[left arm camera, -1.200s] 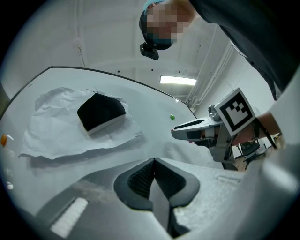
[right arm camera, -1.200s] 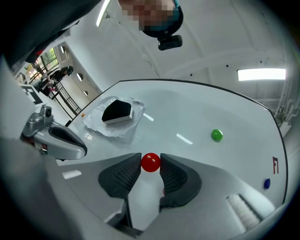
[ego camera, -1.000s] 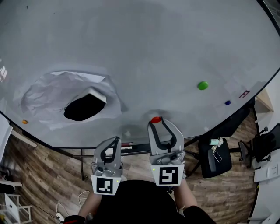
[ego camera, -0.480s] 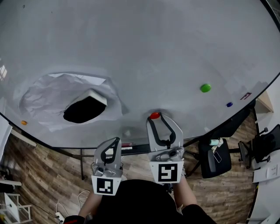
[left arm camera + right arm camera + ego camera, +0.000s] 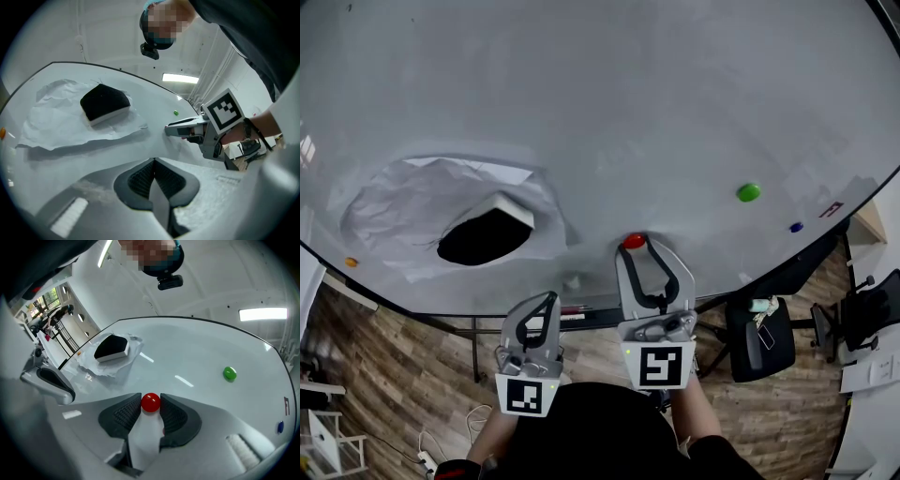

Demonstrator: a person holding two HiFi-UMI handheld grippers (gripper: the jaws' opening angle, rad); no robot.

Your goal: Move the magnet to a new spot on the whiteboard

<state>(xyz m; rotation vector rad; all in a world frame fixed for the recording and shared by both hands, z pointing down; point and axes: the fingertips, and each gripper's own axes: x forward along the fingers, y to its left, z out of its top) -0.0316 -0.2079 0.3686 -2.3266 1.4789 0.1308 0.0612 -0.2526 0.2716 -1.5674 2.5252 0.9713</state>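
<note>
Magnet (image 5: 150,402), the red one, sat pinched in the tips of the right tool (image 5: 635,247), down near the lower edge of the whiteboard (image 5: 600,103), well left of a green magnet (image 5: 748,193). Left tool (image 5: 153,163) hung below the board's edge with its jaws pressed together.

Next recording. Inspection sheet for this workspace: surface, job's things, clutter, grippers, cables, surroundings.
Surface: whiteboard, mostly bare.
Job's things: red magnet on the board near its lower edge.
Clutter: crumpled paper with a black eraser on it; green magnet, blue magnet and orange magnet spread over the board.
Grippers: right gripper jaws closed on the red magnet; left gripper jaws together, empty.
Cables: white cable on the wooden floor.
Surroundings: black chair at right.
</note>
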